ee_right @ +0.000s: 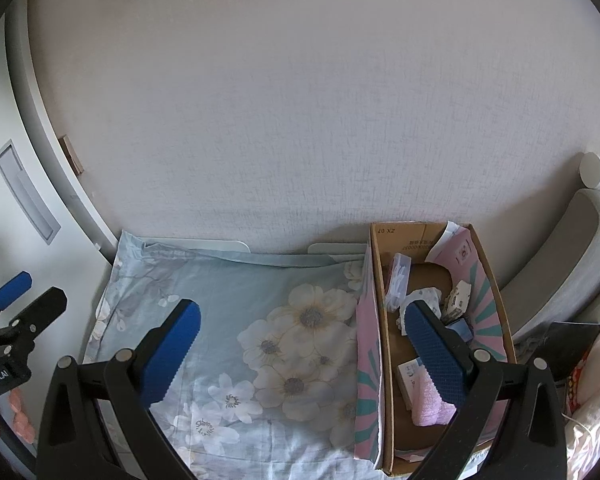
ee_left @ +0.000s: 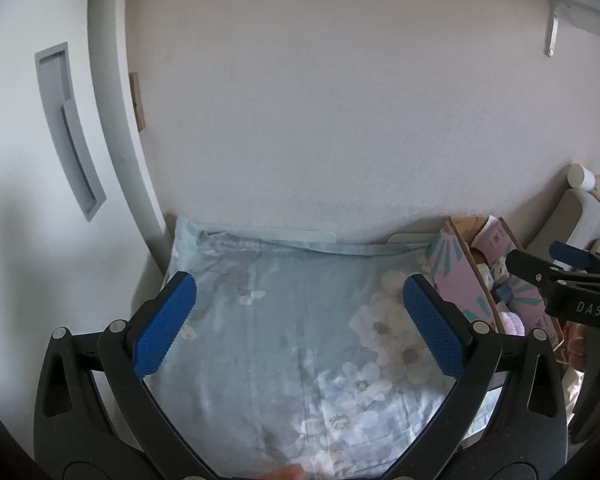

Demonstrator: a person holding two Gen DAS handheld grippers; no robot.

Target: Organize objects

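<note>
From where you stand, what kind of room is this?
Probably a bedroom: a floral bedsheet is spread against a plain wall, and a cardboard box of small household items sits on it.

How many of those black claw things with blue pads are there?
2. The left gripper hangs open over the floral cloth. The right gripper is open too, one blue pad over the cardboard box. Each shows at the edge of the other's view.
</note>
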